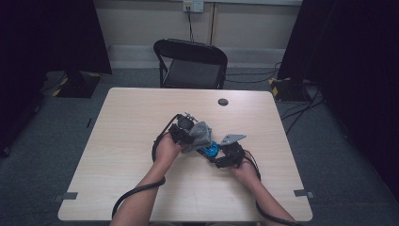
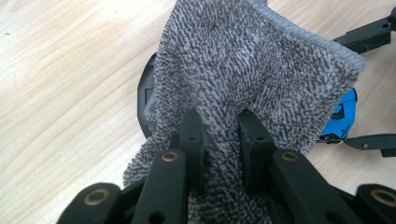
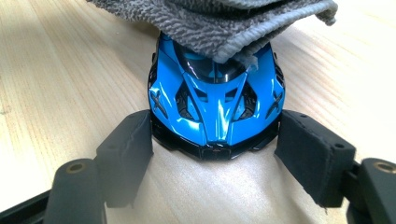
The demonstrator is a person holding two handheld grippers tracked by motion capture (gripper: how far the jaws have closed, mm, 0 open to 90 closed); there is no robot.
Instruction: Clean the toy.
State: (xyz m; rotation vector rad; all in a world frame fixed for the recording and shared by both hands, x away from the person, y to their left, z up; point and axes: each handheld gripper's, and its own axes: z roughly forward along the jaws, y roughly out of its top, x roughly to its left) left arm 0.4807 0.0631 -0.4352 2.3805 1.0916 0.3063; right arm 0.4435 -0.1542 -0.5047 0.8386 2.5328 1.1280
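Observation:
A shiny blue toy car (image 3: pixel 215 102) stands on the wooden table (image 1: pixel 141 117), its nose between the pads of my right gripper (image 3: pixel 215 140), which press on both front corners. A grey terry cloth (image 2: pixel 252 60) is pinched in my left gripper (image 2: pixel 220 128) and drapes over the car's roof and rear. In the high view the cloth (image 1: pixel 200 134) lies left of the car (image 1: pixel 209 149), with my left gripper (image 1: pixel 189 135) behind it and my right gripper (image 1: pixel 220 153) just right of the car. The car's back half is hidden under the cloth (image 3: pixel 219 23).
A small dark round disc (image 1: pixel 222 101) lies on the table's far side. A black folding chair (image 1: pixel 190 63) stands beyond the far edge. Cables trail from both grippers across the near part of the table.

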